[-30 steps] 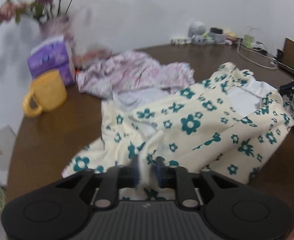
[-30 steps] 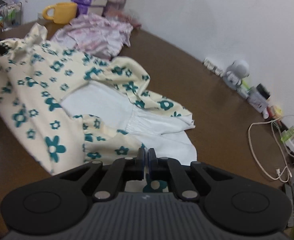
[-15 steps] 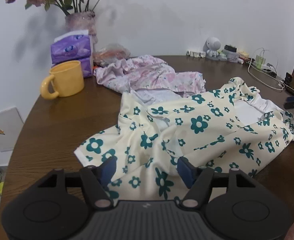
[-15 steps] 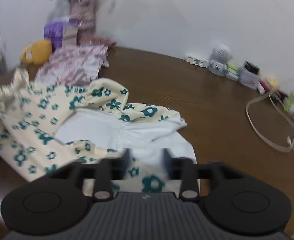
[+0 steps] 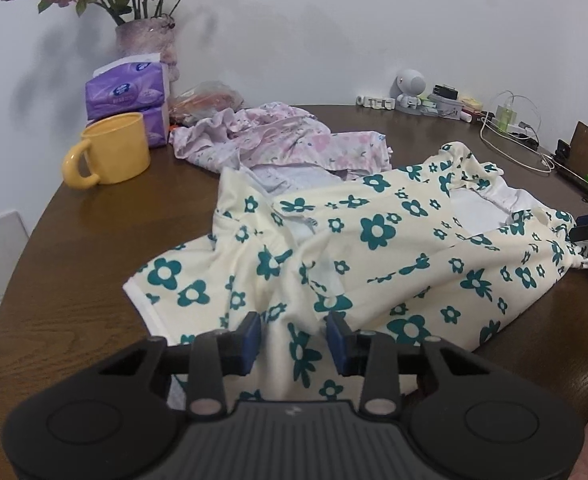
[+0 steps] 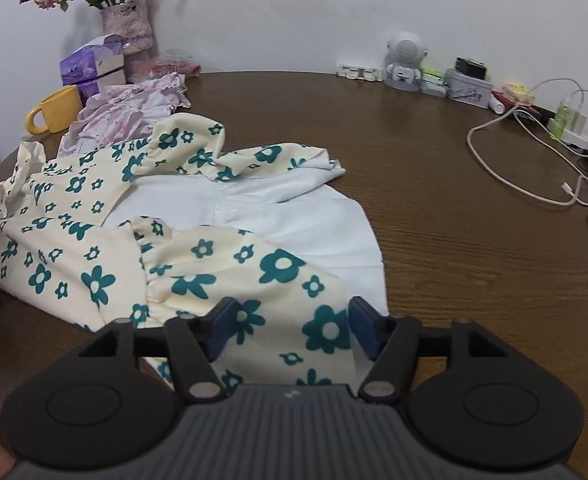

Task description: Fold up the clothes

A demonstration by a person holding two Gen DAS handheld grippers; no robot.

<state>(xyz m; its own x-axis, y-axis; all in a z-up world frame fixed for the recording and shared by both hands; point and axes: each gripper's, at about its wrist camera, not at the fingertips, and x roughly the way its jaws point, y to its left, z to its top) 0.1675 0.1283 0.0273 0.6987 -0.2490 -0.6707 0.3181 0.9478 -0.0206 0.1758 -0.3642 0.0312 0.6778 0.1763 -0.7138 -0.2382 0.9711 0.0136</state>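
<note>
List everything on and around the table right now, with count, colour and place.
floral garment: 1, cream with teal flowers, white lining, crumpled mid-table
pink garment: 1, pink-lilac print, behind it
mug: 1, yellow, far left
tissue packs: 2, purple, stacked behind mug
vase: 1, pinkish, dried flowers, by wall
astronaut figure: 1, white-grey, by wall
cable: 1, white, looped far right
table: 1, dark brown wood
left tongs: closing, fabric ridge between, not pinched
right tongs: opening, fabric between

Flowered garment point(image 5: 374, 248) spread mid-table point(image 5: 94, 240), second garment point(image 5: 278, 140) behind it, mug point(image 5: 112, 148) and tissue packs point(image 5: 128, 96) far left
</note>
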